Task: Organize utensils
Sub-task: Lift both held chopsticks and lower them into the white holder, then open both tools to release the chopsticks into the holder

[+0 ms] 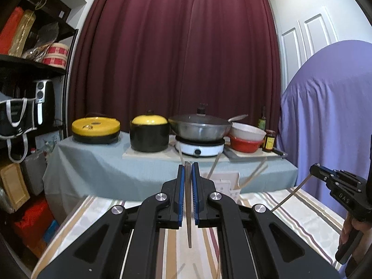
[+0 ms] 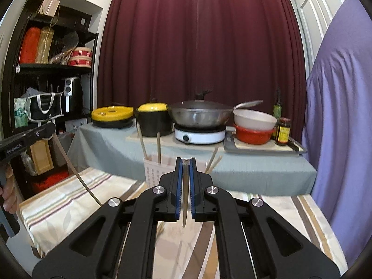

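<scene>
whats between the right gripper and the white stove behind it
In the right wrist view, a white utensil holder with chopsticks stands between right gripper and stove.

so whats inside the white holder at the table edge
Several chopsticks stand in the white holder, leaning out of the top: two on its left side, more on its right. Their lower ends and the holder's bottom are hidden by its wall and the right gripper.

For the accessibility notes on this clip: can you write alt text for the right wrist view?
The right tongs are shut on a thin pale chopstick above a striped tablecloth, facing a white perforated utensil holder that holds more chopsticks. At far left, the left tongs grip another chopstick.
</scene>
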A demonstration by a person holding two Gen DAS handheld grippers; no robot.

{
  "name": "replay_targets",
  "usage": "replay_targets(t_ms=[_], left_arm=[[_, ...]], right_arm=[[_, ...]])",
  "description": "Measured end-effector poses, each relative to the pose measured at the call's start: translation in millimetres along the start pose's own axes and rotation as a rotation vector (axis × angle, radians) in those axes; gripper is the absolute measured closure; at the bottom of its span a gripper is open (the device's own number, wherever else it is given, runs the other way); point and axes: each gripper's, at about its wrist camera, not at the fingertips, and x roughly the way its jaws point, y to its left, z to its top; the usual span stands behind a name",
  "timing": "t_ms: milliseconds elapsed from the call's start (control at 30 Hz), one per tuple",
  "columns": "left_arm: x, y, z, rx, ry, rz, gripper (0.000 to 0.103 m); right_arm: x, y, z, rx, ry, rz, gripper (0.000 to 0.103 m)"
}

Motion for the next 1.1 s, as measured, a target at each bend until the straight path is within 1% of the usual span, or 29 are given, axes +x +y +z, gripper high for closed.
replay_targets(t_ms=[133,300,400,567,633,767,900,1100], left_arm=[[18,-2,22,0.016,-0.045,-0.005,0.096],[51,-2,53,0.005,-0.086,-0.024,0.096],[69,-3,68,0.01,-0.113,-0.016,0.096],[99,-5,88,0.001,-0.142,-0.007,0.096],[109,-5,90,-0.001,-0.14,-0.008,0.096],[135,-8,84,0.0,-0.104,-0.01,0.096],[160,-10,66,0.002,-0.044,-0.015,0.096],[182,-14,42,0.017,0.028,-0.022,0.096]], right_arm=[[14,-6,24,-0.023,-0.046,-0.008,0.097],[41,-18,58,-0.026,-0.096,-0.01,0.097],[61,-26,71,-0.02,-0.1,-0.006,0.097],[97,-34,79,-0.018,-0.071,0.0,0.097],[111,-34,78,-0.022,-0.054,0.001,0.097],[138,-32,69,-0.022,-0.007,0.013,0.097],[163,-30,54,-0.014,0.051,0.028,0.097],[187,-26,33,-0.013,0.114,0.035,0.097]])
